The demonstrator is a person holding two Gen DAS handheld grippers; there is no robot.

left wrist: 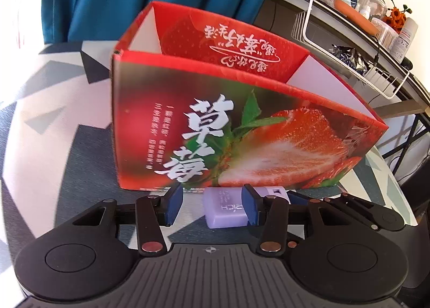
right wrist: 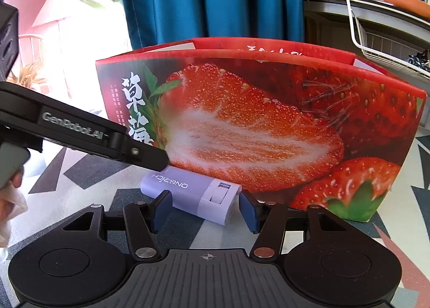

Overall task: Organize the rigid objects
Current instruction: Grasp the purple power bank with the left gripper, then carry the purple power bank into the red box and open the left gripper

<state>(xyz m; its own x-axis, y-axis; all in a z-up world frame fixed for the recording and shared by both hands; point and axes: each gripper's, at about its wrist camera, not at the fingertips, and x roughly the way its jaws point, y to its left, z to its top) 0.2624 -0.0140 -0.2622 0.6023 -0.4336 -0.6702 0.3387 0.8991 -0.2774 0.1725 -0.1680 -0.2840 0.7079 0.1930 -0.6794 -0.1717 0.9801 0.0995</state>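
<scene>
Item: small lilac plastic power-bank block (right wrist: 192, 196), lying flat on the grey-and-white patterned tablecloth (left wrist: 53, 120), close against the front wall of the open red strawberry-print cardboard box (left wrist: 242, 130).

Right gripper (right wrist: 204, 211): jaws wide apart, bracketing the block's white end, gripping nothing.

Left gripper (left wrist: 212, 207): also open and empty; the block sits toward its 3 o'clock pad (left wrist: 250, 208). Its arm enters the right view from 9 o'clock.

Handling advice: one gripper should centre the block between both pads, close squarely on the long faces, then lift clear of the box rim, while the other yields.

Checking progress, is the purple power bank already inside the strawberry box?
No, the purple power bank lies on the table in front of the strawberry box.
</scene>
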